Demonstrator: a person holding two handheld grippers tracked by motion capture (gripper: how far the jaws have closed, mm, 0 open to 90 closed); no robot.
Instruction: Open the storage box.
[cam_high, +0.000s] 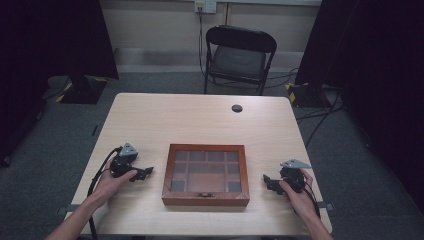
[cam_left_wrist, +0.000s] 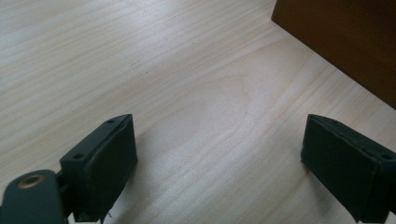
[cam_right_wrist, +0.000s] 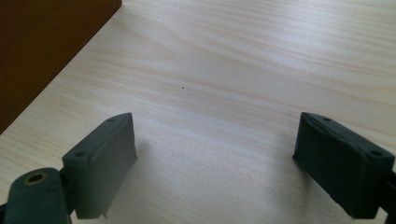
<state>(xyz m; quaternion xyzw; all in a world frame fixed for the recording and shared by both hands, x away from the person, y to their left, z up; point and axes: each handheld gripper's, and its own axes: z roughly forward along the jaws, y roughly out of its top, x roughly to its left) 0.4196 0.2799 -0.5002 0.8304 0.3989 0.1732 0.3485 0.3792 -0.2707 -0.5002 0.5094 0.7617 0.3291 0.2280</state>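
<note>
A brown wooden box (cam_high: 205, 174) with a glass lid over several compartments lies shut at the middle front of the table, its small metal clasp (cam_high: 203, 194) facing the person. My left gripper (cam_high: 146, 172) rests low on the table to the box's left, open, nothing between its jaws. In the left gripper view the box's brown side (cam_left_wrist: 345, 42) fills the upper right corner, beyond the open left gripper (cam_left_wrist: 219, 163). My right gripper (cam_high: 267, 180) sits right of the box, open and empty. The right gripper view has the box's wall (cam_right_wrist: 42, 51) at upper left, ahead of the open right gripper (cam_right_wrist: 215, 163).
The light wooden table (cam_high: 200, 120) has a dark round cable hole (cam_high: 237, 108) near its far edge. A black folding chair (cam_high: 239, 57) stands behind the table. Black curtains hang at both sides, and cables lie on the grey floor.
</note>
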